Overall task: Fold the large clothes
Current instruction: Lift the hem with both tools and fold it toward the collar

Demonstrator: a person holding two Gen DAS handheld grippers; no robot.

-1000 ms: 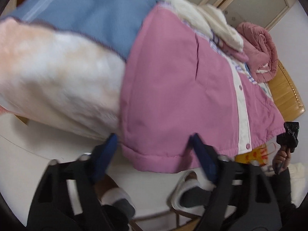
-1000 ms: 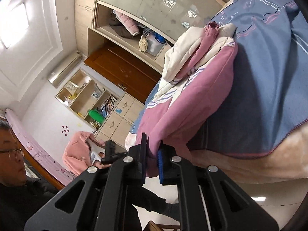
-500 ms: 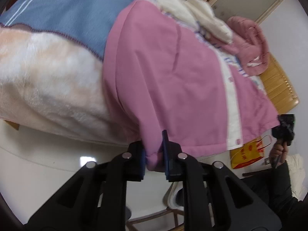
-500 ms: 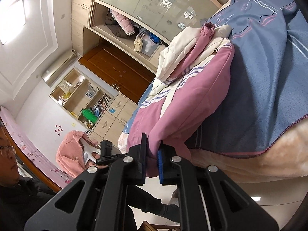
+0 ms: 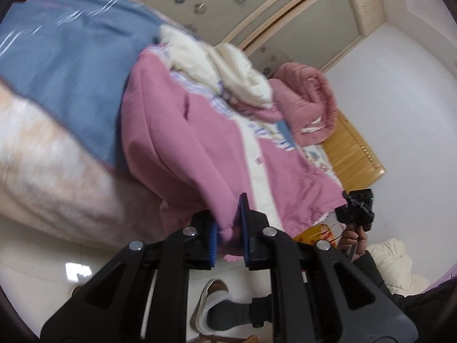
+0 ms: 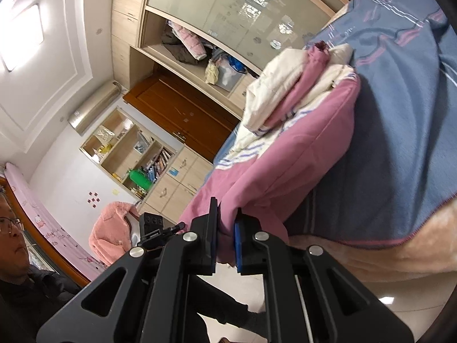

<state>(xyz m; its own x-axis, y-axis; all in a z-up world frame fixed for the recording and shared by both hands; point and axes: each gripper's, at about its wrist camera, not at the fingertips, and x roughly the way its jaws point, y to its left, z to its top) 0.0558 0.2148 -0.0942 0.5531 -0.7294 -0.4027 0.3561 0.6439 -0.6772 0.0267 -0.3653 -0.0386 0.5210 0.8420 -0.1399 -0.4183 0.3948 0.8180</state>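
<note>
Our left gripper, angled slightly downward, pinches the hem of the pink jacket; our right gripper, nearly level, clamps another hem corner. The soft jacket (cream lining bunched on top) drapes over a fleecy blue blanket on the bed.

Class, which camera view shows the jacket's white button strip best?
The left wrist view: the white strip runs down the pink jacket in plain sight there. The right wrist view shows only the jacket's pink side and striped trim, not the strip.
</note>
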